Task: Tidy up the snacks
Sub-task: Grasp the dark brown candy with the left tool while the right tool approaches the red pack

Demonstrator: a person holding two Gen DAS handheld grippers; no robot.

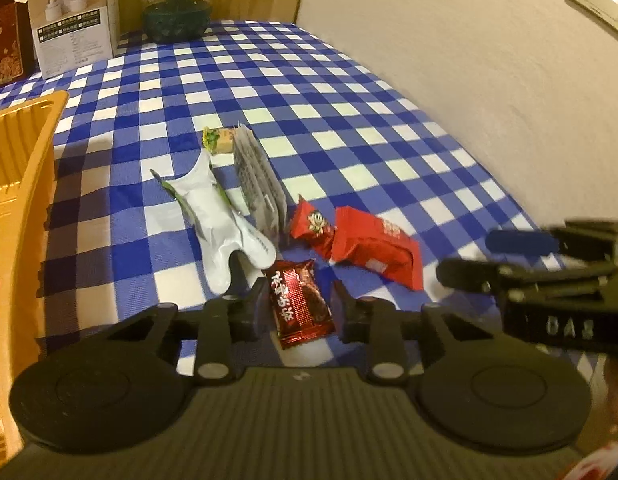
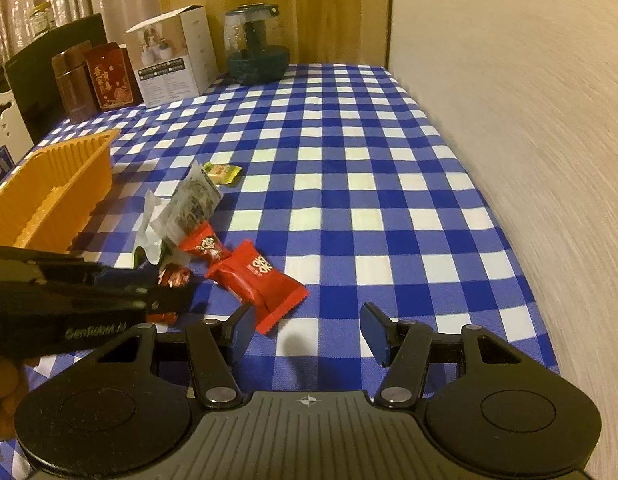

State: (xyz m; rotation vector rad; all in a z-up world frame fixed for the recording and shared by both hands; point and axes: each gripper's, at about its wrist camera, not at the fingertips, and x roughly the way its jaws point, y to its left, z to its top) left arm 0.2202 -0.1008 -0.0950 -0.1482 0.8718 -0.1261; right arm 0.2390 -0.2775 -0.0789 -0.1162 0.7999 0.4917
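Note:
Several snack packets lie together on the blue checked tablecloth (image 1: 329, 92). My left gripper (image 1: 299, 306) is low over the cloth with its fingers on either side of a dark red packet (image 1: 299, 308), close to it but with small gaps. In the right wrist view that packet (image 2: 173, 276) shows behind the left gripper (image 2: 165, 300). A bright red packet (image 1: 375, 250) (image 2: 261, 280), a small red candy (image 1: 311, 224) (image 2: 203, 246), a white-green packet (image 1: 225, 220), a grey sachet (image 1: 259, 178) and a yellow-green candy (image 1: 219, 140) (image 2: 223, 172) lie nearby. My right gripper (image 2: 307, 332) is open and empty, just right of the bright red packet.
An orange tray (image 1: 25, 168) (image 2: 57, 196) stands at the left. At the table's far end stand a white box (image 2: 173, 60), red-brown boxes (image 2: 95, 78) and a dark green glass vessel (image 2: 257, 48). A wall (image 2: 529, 120) runs along the right edge of the table.

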